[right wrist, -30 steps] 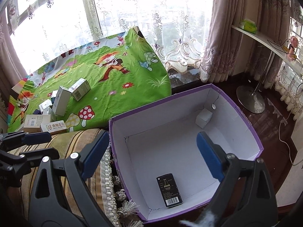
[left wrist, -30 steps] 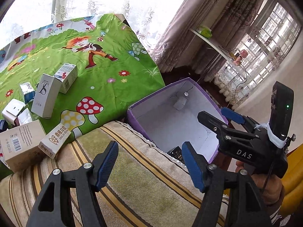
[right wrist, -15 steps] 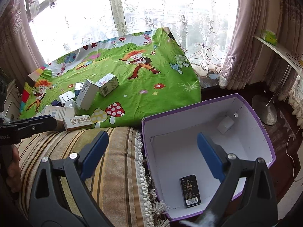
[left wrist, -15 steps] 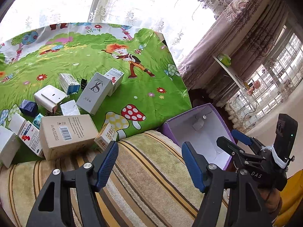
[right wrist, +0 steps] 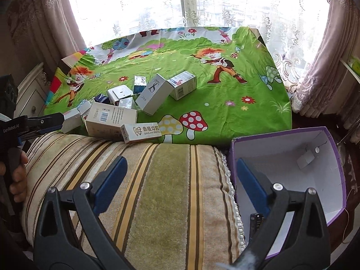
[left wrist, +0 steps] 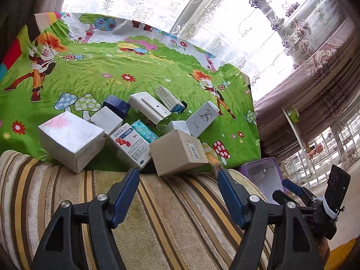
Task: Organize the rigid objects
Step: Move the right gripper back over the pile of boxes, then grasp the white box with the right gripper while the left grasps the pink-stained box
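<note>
Several small cardboard boxes lie in a heap on the green cartoon cloth [left wrist: 135,67]. Among them are a large beige box [left wrist: 177,151], a silver-white box [left wrist: 72,138] and a red and blue printed box [left wrist: 132,146]. My left gripper [left wrist: 177,193] is open and empty over the striped cushion, just short of the beige box. My right gripper [right wrist: 182,180] is open and empty above the cushion, beside the purple bin [right wrist: 281,135]. The bin holds a small white box [right wrist: 304,158] and a black box [right wrist: 256,221]. A long white box [right wrist: 141,131] lies at the cloth's near edge.
The striped cushion [right wrist: 168,191] lies between the cloth and me. The purple bin also shows in the left wrist view [left wrist: 265,175], right of the heap. Curtains and a window stand behind. A cabinet [right wrist: 31,94] stands at the left.
Both grippers have swung left, away from the purple bin and toward the heap of boxes. The left gripper now faces the beige box closely. Both stay open.
</note>
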